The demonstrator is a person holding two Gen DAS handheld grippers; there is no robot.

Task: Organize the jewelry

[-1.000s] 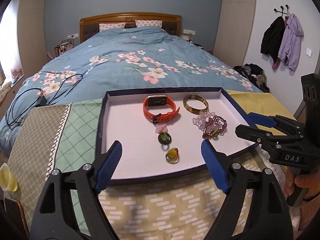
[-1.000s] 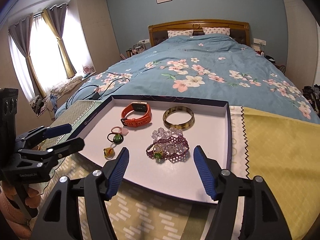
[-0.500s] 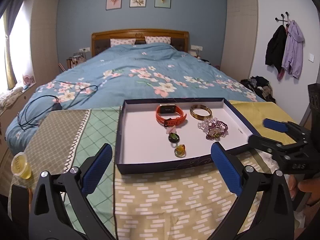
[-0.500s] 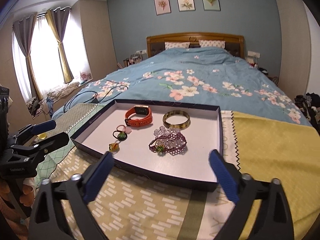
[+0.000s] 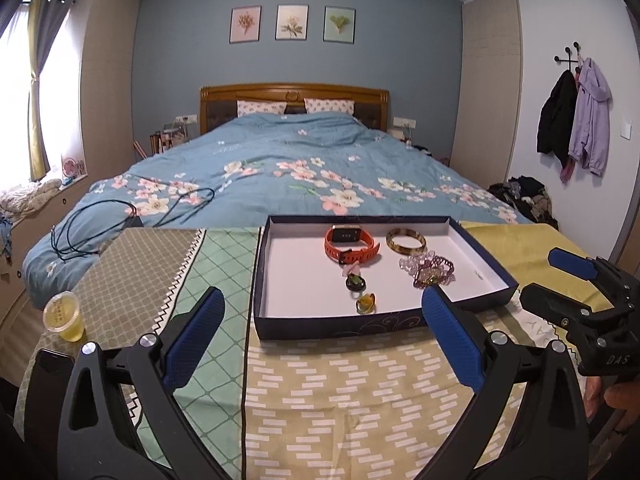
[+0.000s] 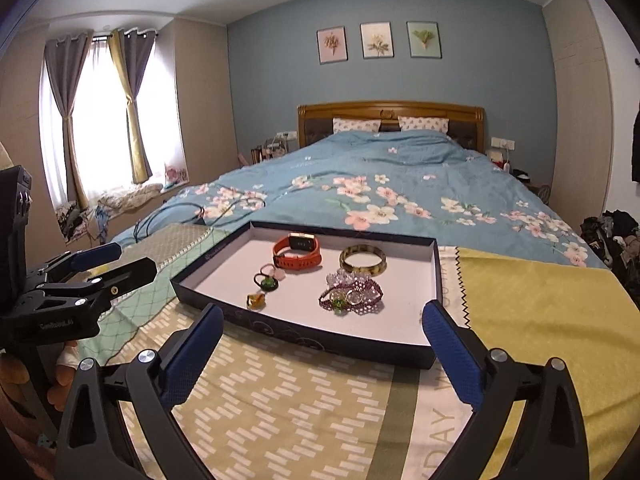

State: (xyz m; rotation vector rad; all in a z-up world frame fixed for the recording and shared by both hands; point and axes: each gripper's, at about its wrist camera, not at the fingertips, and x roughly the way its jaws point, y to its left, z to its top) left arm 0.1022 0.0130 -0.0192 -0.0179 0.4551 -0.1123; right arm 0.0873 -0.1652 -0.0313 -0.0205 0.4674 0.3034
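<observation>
A shallow dark blue box (image 5: 340, 326) (image 6: 320, 338) with a white floor lies on a patchwork cloth at the foot of the bed. Inside it are an orange watch (image 5: 350, 245) (image 6: 298, 254), a tortoiseshell bangle (image 5: 404, 251) (image 6: 362, 270), purple bead bracelets (image 5: 430, 270) (image 6: 352, 296), a pink ring (image 5: 352, 269), a green ring (image 5: 355, 282) (image 6: 266, 281) and an amber ring (image 5: 366, 303) (image 6: 256, 301). My left gripper (image 5: 321, 294) (image 6: 132, 260) is open and holds nothing, just short of the box's near left. My right gripper (image 6: 322, 308) (image 5: 542, 274) is open and holds nothing at the near right.
A small cup of yellow liquid (image 5: 64, 316) stands at the cloth's left edge, with a dark flat object beside it. Black cables (image 5: 132, 216) trail over the blue floral bedspread behind the box. A heap of clothes (image 5: 524, 196) lies on the floor to the right.
Both grippers have drawn back from the box and lifted a little, and their jaws have spread wider. The jewelry in the box has not moved.
</observation>
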